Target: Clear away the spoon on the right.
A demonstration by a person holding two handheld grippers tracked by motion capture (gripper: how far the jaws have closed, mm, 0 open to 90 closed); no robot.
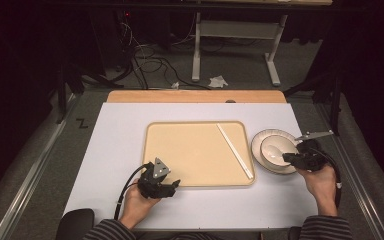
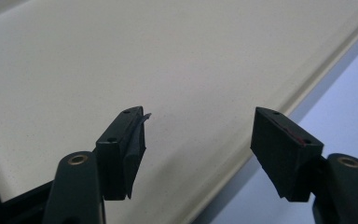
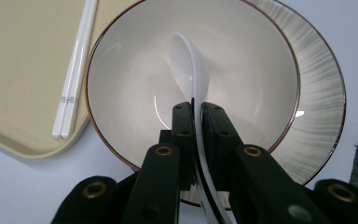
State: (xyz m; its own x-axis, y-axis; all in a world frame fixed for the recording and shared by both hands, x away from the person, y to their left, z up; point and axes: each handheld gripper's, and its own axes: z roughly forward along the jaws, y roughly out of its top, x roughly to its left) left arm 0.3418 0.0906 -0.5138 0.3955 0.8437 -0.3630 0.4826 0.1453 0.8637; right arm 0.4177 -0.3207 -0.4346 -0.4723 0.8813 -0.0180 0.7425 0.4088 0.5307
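Where the chopsticks (image 3: 74, 74) carry a small grey mark near their near end, the right gripper view shows it too blurred to read; it may be a printed logo. No other writing can be made out on anything.

The right gripper (image 3: 196, 114) has its jaws pinched together on the handle of a white spoon (image 3: 191, 60). That spoon lies in the bowl (image 3: 121, 70), which sits on a ribbed plate (image 3: 321, 84) just off the right edge of the tray (image 1: 180, 150), on the white table (image 1: 110, 150). Its long axis runs from the bowl's near rim, where the handle leaves between the jaws, down toward the bowl's middle, and the scoop points away from the gripper.

The chopsticks lie side by side along the tray's right edge, slanting from its far side to its near right corner.

The left gripper (image 2: 198, 135) hangs over the tray's near left corner, jaws wide apart with nothing between them.
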